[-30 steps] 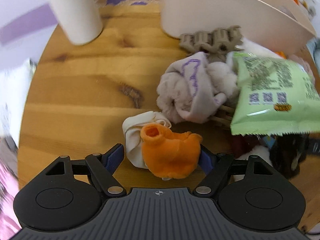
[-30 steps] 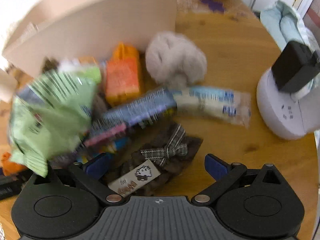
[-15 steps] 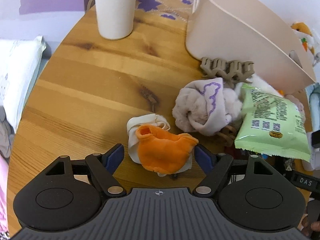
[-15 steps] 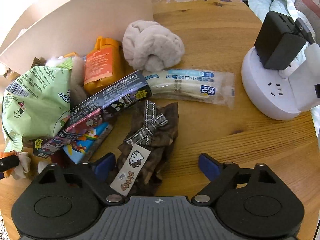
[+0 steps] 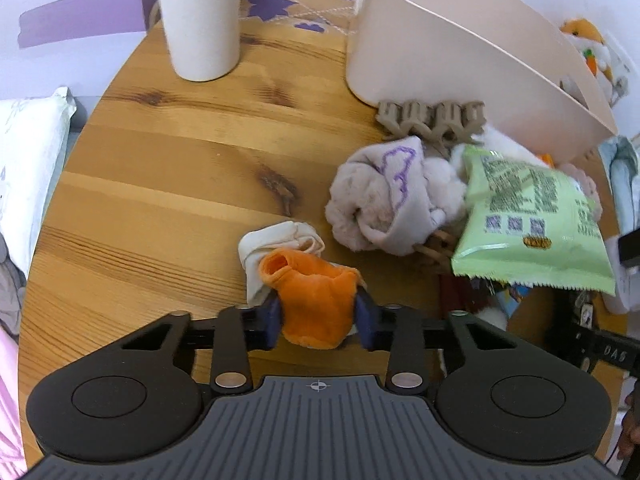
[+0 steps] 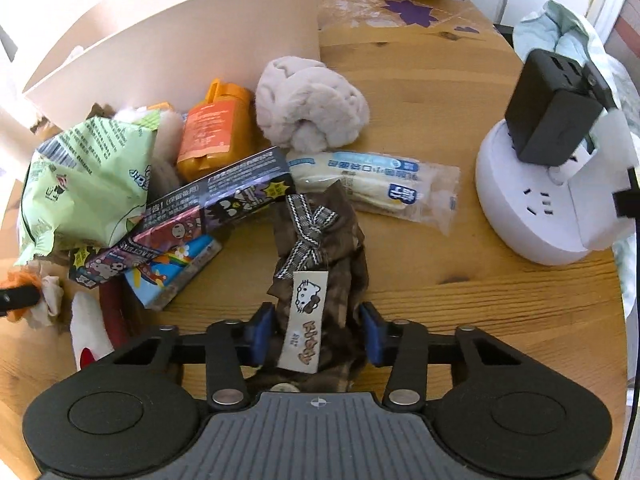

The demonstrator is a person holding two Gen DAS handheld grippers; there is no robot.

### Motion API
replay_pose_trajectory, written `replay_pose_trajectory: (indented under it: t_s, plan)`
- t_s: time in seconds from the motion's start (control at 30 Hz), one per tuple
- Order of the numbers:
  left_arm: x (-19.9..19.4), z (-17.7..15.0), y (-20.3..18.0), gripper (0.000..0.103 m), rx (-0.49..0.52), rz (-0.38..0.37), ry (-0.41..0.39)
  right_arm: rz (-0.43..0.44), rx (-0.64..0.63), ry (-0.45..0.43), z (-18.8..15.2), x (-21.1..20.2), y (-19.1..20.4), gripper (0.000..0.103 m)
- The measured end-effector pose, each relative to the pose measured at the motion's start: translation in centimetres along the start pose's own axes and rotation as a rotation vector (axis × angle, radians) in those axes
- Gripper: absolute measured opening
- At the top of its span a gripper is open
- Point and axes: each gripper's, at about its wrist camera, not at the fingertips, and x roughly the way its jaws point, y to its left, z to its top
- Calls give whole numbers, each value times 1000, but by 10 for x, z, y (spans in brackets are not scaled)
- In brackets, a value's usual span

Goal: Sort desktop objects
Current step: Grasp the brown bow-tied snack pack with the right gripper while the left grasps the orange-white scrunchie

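**Both grippers closing on soft items, pointed steeply down**

Left gripper (image 5: 318,318): aimed steeply down at the wooden worktop (image 5: 160,184), near its front edge. Fingers (image 5: 272,318) narrow and closing, blue pads pressing both sides of the orange sock (image 5: 316,300). Sock bulges above the pads, its open cuff facing up. A cream cloth (image 5: 276,244) is bunched just behind it, touching; can't tell if it's part of the same bundle. Sock's lower end is partly hidden by the gripper body.

Right gripper (image 6: 318,332): also steeply down, over the worktop's near side. Fingers (image 6: 262,330) narrow and closing, with the brown bow-trimmed fabric piece (image 6: 320,240) between them. Pads sit against its sides; a white cartoon-cat tag (image 6: 306,320) hangs down the middle. Its bottom end disappears under the gripper body.

Clutter around:
- green snack bag (image 5: 528,224) lies on top of a grey-purple rolled sock (image 5: 380,200), covering what's under it
- beige hair claw (image 5: 432,118) against the beige bin (image 5: 460,52); bin's inside is not visible
- orange bottle (image 6: 214,128), fluffy grey sock ball (image 6: 312,104), wrapped bread stick (image 6: 376,184), dark cartoon-print box (image 6: 192,216), all near or touching each other
- white power hub (image 6: 540,200) with black charger (image 6: 552,108), well apart to the right, cropped at the edge
- white cup (image 5: 200,16), top cut off
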Motion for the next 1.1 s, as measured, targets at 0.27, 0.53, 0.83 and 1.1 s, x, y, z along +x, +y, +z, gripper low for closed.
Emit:
replay_pose_trajectory:
  t_s: [0.27,0.53,0.83,1.1]
  plan:
    - [-14,-4,-2,19,12,-33,-36,47,13,16,-8,-8,-7,35]
    - [-27,-2,-5,18,17,-69,-26,85,11,22,-28,-28,-12,32]
    - [-40,7,-11,18,57,-85,-78,110,40,2,-11,-30,-36,32]
    - [-25,1,-5,19,31,-53,-41,92,31,5,-9,-26,-35,32]
